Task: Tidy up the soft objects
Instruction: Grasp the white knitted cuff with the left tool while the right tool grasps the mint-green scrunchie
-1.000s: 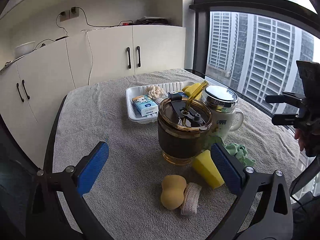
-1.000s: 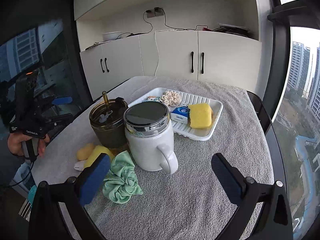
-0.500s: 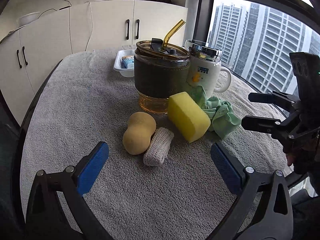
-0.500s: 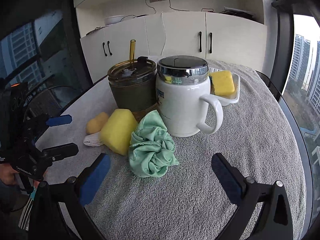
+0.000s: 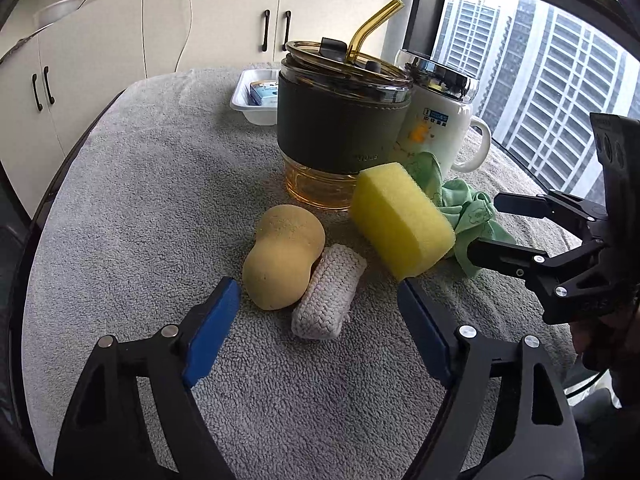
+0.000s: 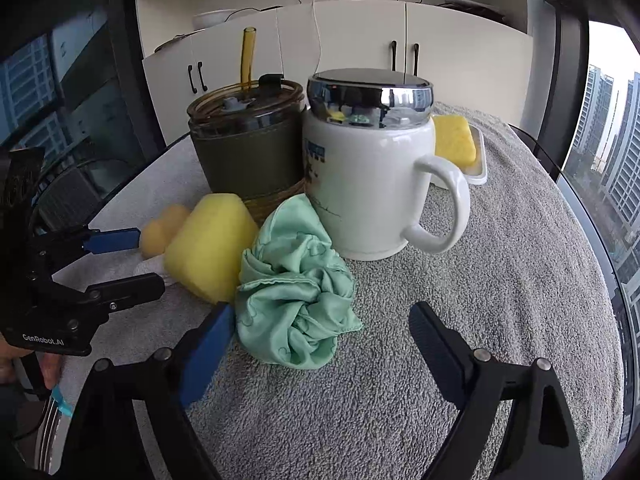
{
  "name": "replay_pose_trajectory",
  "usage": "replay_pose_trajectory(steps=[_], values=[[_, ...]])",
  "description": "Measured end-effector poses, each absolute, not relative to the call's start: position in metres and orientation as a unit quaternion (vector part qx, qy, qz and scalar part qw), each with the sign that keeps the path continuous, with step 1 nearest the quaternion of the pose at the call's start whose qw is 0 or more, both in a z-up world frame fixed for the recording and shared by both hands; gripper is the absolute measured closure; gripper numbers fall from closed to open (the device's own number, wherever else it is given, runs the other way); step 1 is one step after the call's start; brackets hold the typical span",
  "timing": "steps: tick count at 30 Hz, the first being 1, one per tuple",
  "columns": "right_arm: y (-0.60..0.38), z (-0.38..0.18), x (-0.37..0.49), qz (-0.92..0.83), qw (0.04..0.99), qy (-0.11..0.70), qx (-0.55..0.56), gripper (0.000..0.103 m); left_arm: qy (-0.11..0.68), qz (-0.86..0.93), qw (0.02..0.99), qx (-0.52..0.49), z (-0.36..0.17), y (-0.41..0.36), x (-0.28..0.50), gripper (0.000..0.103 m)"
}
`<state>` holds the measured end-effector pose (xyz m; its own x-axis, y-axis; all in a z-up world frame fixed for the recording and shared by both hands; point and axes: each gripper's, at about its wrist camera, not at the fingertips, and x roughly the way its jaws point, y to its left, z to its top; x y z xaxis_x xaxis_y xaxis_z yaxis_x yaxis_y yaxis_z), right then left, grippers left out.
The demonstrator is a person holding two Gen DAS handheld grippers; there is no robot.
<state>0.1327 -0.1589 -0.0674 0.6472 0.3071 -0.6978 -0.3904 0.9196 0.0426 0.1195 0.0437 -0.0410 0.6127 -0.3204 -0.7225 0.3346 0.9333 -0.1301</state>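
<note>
Low in the left wrist view, our left gripper (image 5: 320, 308) has just been narrowing its jaws, still apart, with the knitted pad (image 5: 329, 292) and peanut-shaped sponge (image 5: 282, 256) just beyond its tips. Our right gripper (image 6: 322, 326) likewise has been closing, untouched around the green cloth (image 6: 298, 292). Behind, centre frame, the yellow sponge (image 5: 400, 220) leans by the tumbler (image 5: 340, 128) and mug (image 6: 360, 176); the tray (image 5: 250, 108) lies farthest.
</note>
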Motion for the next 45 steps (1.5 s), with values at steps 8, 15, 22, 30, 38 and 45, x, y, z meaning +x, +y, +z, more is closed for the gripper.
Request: replay_pose_trajectory(steps=[8, 15, 22, 30, 38, 45], values=[[-0.151, -0.07, 0.14, 0.203, 0.901, 0.379, -0.058, 0.021, 0.409, -0.181, 0.894, -0.013, -0.041, 0.036, 0.108, 0.046], [-0.148, -0.075, 0.145, 0.209, 0.897, 0.384, -0.059, 0.028, 0.407, -0.18, 0.895, 0.0, -0.04, 0.022, 0.096, 0.057], [-0.149, -0.078, 0.147, 0.215, 0.893, 0.391, -0.058, 0.033, 0.407, -0.192, 0.893, -0.005, -0.044, 0.008, 0.092, 0.064], [-0.146, -0.078, 0.143, 0.222, 0.892, 0.391, -0.057, 0.048, 0.411, -0.188, 0.892, -0.011, -0.044, 0.007, 0.095, 0.08], [-0.148, -0.078, 0.138, 0.227, 0.893, 0.384, -0.056, 0.055, 0.405, -0.187, 0.895, -0.018, -0.044, 0.014, 0.102, 0.081], [-0.147, -0.077, 0.133, 0.227, 0.894, 0.382, -0.057, 0.059, 0.403, -0.186, 0.896, -0.018, -0.045, 0.015, 0.102, 0.082]])
